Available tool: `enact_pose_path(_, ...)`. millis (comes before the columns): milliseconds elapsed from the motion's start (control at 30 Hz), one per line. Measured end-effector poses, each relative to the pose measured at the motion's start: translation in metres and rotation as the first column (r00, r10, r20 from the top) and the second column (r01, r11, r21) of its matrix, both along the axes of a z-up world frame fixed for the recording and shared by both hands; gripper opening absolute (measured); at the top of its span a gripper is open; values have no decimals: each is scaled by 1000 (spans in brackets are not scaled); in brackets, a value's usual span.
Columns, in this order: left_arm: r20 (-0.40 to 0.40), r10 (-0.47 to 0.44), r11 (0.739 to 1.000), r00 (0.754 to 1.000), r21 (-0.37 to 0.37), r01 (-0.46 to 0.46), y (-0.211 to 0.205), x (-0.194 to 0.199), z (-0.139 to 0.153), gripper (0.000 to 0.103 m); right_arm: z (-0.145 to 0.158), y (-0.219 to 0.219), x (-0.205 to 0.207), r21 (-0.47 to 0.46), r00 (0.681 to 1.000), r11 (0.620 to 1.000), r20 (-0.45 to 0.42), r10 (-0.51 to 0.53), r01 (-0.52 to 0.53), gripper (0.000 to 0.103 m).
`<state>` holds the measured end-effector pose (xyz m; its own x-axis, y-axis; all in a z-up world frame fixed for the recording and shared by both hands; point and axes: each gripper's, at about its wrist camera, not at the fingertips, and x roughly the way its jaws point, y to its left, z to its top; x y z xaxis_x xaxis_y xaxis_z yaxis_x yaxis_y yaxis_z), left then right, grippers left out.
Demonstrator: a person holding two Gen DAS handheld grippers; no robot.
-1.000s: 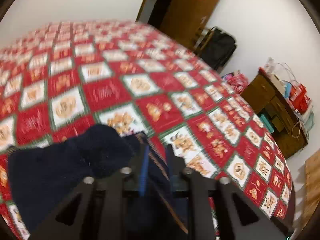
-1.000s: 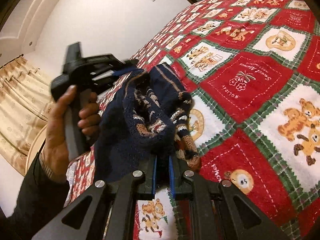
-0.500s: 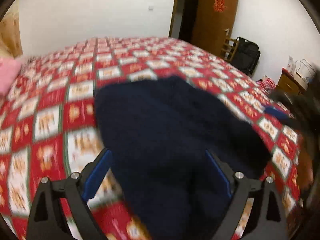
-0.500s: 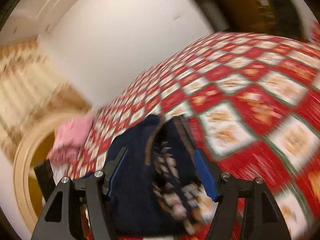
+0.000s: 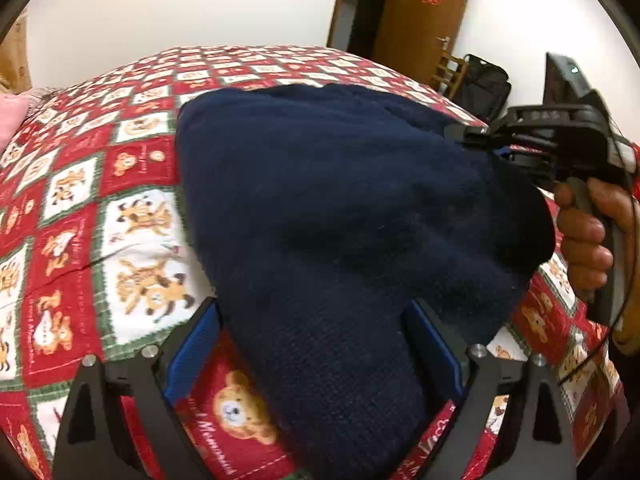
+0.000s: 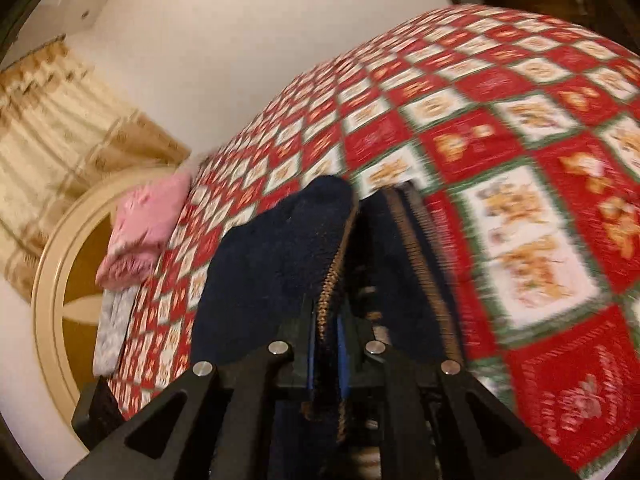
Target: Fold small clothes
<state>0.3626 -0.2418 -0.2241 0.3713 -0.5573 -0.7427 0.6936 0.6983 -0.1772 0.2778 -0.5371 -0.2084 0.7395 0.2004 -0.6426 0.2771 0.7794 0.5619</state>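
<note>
- The left gripper (image 5: 316, 344) is standing wide apart, its blue pads (image 5: 192, 348) flanking a tongue of the navy sweater (image 5: 340, 200) that is running between them; the pads are not pressing on the knit.
- That sweater is lying in a big dark mound on the bedspread (image 5: 132, 216), spreading up and away from the left gripper toward the far side of the bed.
- Over on the right edge of the left wrist view, the right gripper (image 5: 480, 140) is reaching in at the sweater's far corner, with a person's hand (image 5: 588, 232) wrapped around its handle.
- In the right wrist view, the right gripper (image 6: 326, 344) is clamped tight, and a brown-trimmed edge of the sweater (image 6: 280, 248) is pinched between its narrow blue pads (image 6: 341, 360).
- The knit is rising from that pinch in a fold, navy outside, with a striped brown band showing on the layer just to the right.
- Beneath everything, the red, white and green checked bedspread with bear prints is covering the whole bed.
- Further out in the right wrist view, a pink folded cloth (image 6: 144, 228) is sitting by the cream headboard (image 6: 52, 280), with a grey cloth (image 6: 112, 328) just below it and curtains (image 6: 52, 136) behind.
- Beyond the bed in the left wrist view, a brown door (image 5: 420, 16) is standing open, with a black bag (image 5: 484, 84) beside it.
</note>
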Motion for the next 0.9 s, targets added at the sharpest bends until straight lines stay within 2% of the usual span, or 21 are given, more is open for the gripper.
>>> enact_pose_path(133,-11,-18,999,1000,50,18,-12,-2,-8,95,-22,-11,9,-17,998,1000,-62,14,-15,8)
enact_pose_path(200,-19,-15,999,1000,48,16,-12,-2,-10,95,-25,-11,10,26,998,1000,-57,16,-15,8)
enact_pose_path(300,-48,1,1000,999,24,1,-7,0,-14,97,-21,-7,4,25,998,999,-54,24,-23,12)
enact_pose_path(400,-50,5,1000,999,21,-4,-5,-2,-15,97,-7,5,-13,-41,998,998,-56,43,-45,22)
enact_pose_path(567,-56,5,1000,998,22,-4,-4,-5,-15,98,11,36,-54,-106,989,983,-35,144,-147,31)
enact_pose_path(667,-61,9,1000,998,21,-7,-4,-5,-16,99,-3,49,-68,-133,978,974,-118,170,-186,31)
enact_pose_path(767,-53,9,1000,999,28,-8,-5,-8,-16,100,-12,53,-74,-172,977,967,-129,168,-189,30)
enact_pose_path(800,-53,9,1000,999,28,-8,-5,-6,-17,100,-12,53,-75,-169,978,968,-127,164,-184,26)
enact_pose_path(833,-55,10,1000,998,28,-8,-6,-6,-17,100,-12,53,-76,-163,978,970,-127,162,-182,13)
enact_pose_path(900,-57,10,1000,998,28,-8,-6,-4,-17,100,-8,56,-79,-189,979,966,-133,154,-178,10)
